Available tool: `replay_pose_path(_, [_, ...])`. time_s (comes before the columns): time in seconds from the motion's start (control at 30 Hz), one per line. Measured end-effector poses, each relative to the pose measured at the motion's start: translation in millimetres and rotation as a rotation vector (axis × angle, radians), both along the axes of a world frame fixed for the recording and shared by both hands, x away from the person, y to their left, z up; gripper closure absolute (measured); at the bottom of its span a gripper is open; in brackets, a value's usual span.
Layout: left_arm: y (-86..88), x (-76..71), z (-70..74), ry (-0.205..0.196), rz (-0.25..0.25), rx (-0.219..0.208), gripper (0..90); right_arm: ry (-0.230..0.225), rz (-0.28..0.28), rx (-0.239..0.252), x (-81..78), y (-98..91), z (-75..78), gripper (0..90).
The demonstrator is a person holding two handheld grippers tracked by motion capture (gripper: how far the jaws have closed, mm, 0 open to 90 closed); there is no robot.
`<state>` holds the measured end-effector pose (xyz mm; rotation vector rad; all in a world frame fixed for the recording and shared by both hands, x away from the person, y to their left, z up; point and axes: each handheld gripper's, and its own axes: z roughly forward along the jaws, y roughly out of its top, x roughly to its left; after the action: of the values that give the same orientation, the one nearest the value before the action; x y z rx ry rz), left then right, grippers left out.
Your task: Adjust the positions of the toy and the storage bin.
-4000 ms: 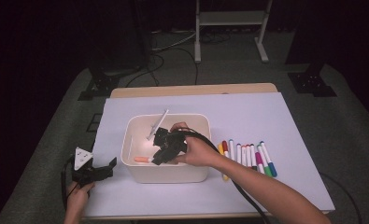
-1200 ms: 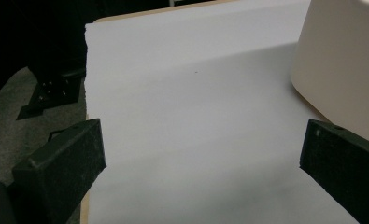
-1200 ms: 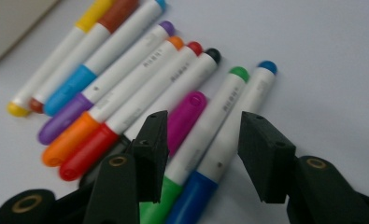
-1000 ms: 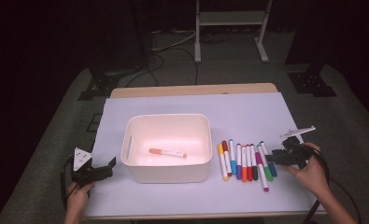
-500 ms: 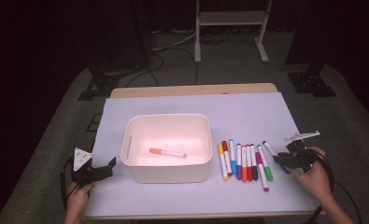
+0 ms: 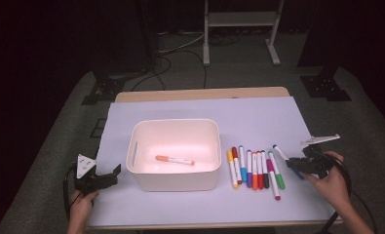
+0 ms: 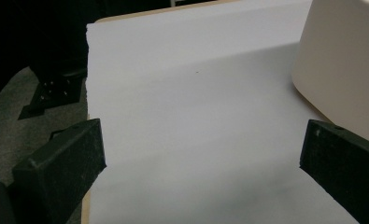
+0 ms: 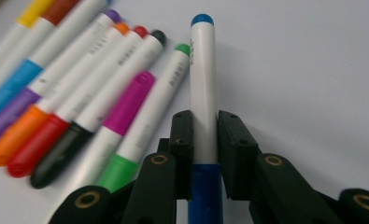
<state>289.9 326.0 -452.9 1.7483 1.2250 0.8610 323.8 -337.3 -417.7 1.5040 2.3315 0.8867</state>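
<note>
A white bin [image 6: 175,181] stands mid-table with an orange marker [image 6: 174,160] lying inside. To its right lies a row of coloured markers [image 6: 255,169]. At the right end of that row my right gripper [image 6: 297,165] has just been closing its jaws on a blue marker [image 6: 280,153]. In the right gripper view the pads [image 8: 182,135] press both sides of the blue marker [image 8: 202,70], which still lies on the sheet, so the right gripper [image 8: 204,135] is shut on it. My left gripper [image 6: 113,176] rests open left of the bin, and the left gripper [image 7: 201,158] has nothing between its jaws.
A pale sheet [image 6: 258,117] covers the tabletop. The bin's wall [image 7: 345,60] is close on the right of the left gripper view. The other markers [image 8: 93,93] lie side by side just left of the held one. Dark floor, cables and stands surround the table.
The right hand left the bin, where the orange marker now lies, and went to the marker row. In the last second it settled at the row's right end on the blue marker. The left hand stayed put.
</note>
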Motion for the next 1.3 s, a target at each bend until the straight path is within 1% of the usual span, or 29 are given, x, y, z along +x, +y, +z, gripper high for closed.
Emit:
replay_pose_path(0.13, [0.1, 0.1, 0.0, 0.001, 0.000, -0.001, 0.0, -0.011, 0.039, 0.033, -3.0, 6.8, 12.5, 75.8])
replay_pose_path(0.2, [0.1, 0.0, 0.0, 0.000, 0.000, -0.001, 0.0, -0.022, 0.069, 0.070, -5.5, 13.8, 23.6, 75.8])
replay_pose_path(0.23, [0.2, 0.1, 0.0, 0.000, 0.000, -0.001, 0.0, -0.022, 0.069, 0.070, -5.5, 13.8, 23.6, 75.8])
replay_pose_path(0.27, [0.1, 0.1, 0.0, 0.001, 0.000, -0.002, 0.0, -0.024, 0.080, 0.085, -6.3, 16.5, 27.6, 75.8])
replay_pose_path(0.33, [0.3, 0.1, 0.1, 0.003, 0.000, -0.002, 0.0, -0.039, 0.105, 0.097, -8.1, 22.7, 36.7, 75.8])
replay_pose_path(0.4, [0.3, 0.1, 0.1, 0.003, 0.000, -0.002, 0.0, -0.051, 0.135, 0.105, -10.0, 30.1, 46.0, 75.8])
replay_pose_path(0.43, [0.3, 0.1, 0.0, 0.002, 0.000, -0.002, 0.0, -0.060, 0.170, 0.109, -12.0, 38.7, 55.7, 75.8])
replay_pose_path(0.47, [0.3, 0.1, 0.1, 0.002, 0.001, -0.001, 0.0, -0.060, 0.170, 0.109, -12.0, 38.7, 55.7, 75.8])
replay_pose_path(0.5, [0.3, 0.0, 0.1, 0.002, 0.001, -0.001, 0.0, -0.067, 0.182, 0.110, -12.6, 41.8, 59.0, 75.8])
replay_pose_path(0.57, [0.1, 0.1, 0.0, 0.000, 0.000, -0.003, 0.0, -0.083, 0.215, 0.116, -14.3, 51.4, 69.3, 75.8])
replay_pose_path(0.6, [0.1, 0.0, 0.0, 0.000, -0.001, -0.002, 0.0, -0.092, 0.245, 0.127, -15.9, 59.9, 78.3, 75.8])
replay_pose_path(0.63, [0.1, 0.0, 0.0, -0.001, -0.001, -0.003, 0.0, -0.092, 0.245, 0.127, -15.9, 59.9, 78.3, 75.8])
replay_pose_path(0.7, [0.1, 0.0, 0.0, -0.001, -0.002, -0.003, 0.0, -0.102, 0.272, 0.143, -17.2, 68.3, 86.8, 75.8])
replay_pose_path(0.73, [0.3, 0.0, 0.0, 0.000, -0.003, -0.004, 0.0, -0.112, 0.306, 0.151, -18.6, 77.9, 96.1, 75.8])
replay_pose_path(0.77, [0.2, 0.1, 0.0, 0.000, -0.003, -0.006, 0.0, -0.112, 0.306, 0.151, -18.6, 77.9, 96.1, 75.8])
replay_pose_path(0.8, [0.3, 0.1, 0.0, 0.000, -0.003, -0.006, 0.0, -0.118, 0.317, 0.149, -18.9, 81.1, 99.0, 75.8])
replay_pose_path(0.93, [0.1, 0.0, -0.1, -0.001, -0.004, -0.003, 0.0, -0.129, 0.380, 0.154, -19.4, 99.5, 112.5, 75.8])
replay_pose_path(1.1, [0.2, -0.2, 0.2, 0.001, -0.003, -0.004, 0.0, -0.147, 0.459, 0.155, -18.9, 126.1, 126.9, 75.8])
replay_pose_path(1.2, [0.3, -0.1, 0.0, -0.001, -0.004, -0.006, 0.0, -0.149, 0.499, 0.156, -17.5, 141.3, 134.2, 75.8])
replay_pose_path(1.3, [0.3, -0.1, 0.0, -0.001, -0.004, -0.007, 0.0, -0.149, 0.553, 0.153, -15.6, 161.9, 141.5, 75.8])
